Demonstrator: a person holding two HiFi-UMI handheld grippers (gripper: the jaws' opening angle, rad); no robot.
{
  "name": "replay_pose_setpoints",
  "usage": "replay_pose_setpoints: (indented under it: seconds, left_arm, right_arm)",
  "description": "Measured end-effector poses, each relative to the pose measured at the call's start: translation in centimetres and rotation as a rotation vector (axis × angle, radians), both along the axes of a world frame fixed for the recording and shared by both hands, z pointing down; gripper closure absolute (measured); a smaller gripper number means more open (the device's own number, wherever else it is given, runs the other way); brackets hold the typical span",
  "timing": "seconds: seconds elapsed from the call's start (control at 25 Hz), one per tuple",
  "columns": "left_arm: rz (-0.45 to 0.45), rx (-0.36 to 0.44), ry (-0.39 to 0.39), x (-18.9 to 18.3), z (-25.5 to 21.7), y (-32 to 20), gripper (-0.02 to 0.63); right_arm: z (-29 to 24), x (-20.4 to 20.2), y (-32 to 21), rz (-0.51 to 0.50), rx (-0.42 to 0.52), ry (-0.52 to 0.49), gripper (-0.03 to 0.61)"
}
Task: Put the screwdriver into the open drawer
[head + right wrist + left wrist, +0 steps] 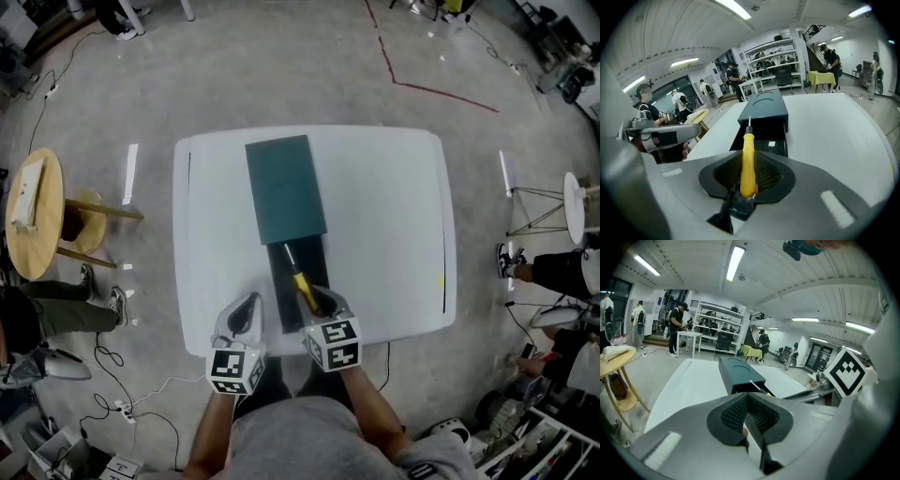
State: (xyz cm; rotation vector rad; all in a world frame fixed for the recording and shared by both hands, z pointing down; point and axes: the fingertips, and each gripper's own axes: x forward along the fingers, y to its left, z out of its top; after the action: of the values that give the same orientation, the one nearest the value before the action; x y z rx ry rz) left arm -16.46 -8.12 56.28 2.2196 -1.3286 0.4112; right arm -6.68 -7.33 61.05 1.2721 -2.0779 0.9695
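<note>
The left tool point(246, 312) hangs at the near edge of the white counter point(394, 234). Its jaws are closed together with nothing between them, and the open black drawer point(279, 305) lies just to its right. I think it is better to keep this tool aside, so it does not block the drawer. The right tool point(323, 302) clamps the yellow-handled screwdriver point(302, 284) by its handle, with the metal tip pointing ahead toward the dark green box-shaped cabinet point(286, 187). The screwdriver is over the drawer, not yet lying in it. The right tool should probably go lower, keep the shaft along the drawer and clear of its side walls, and only then open.
</note>
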Motion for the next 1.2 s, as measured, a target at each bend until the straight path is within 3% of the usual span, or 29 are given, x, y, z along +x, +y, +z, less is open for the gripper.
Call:
replay_pose_setpoints:
  seconds: [0.28,1.2]
  left_arm:
    - [0.018,-0.032,0.007,-0.2,1.4,-1.6,0.601]
    - [0.05,-0.083,0.033,-0.5,3.8,-2.6,0.601]
  right_arm:
    - [1.3,-0.5,-1.2,0.005,-0.056,0.041,0.495]
    - [3.1,-0.9,-0.8,0.032,-0.104,0.056,0.495]
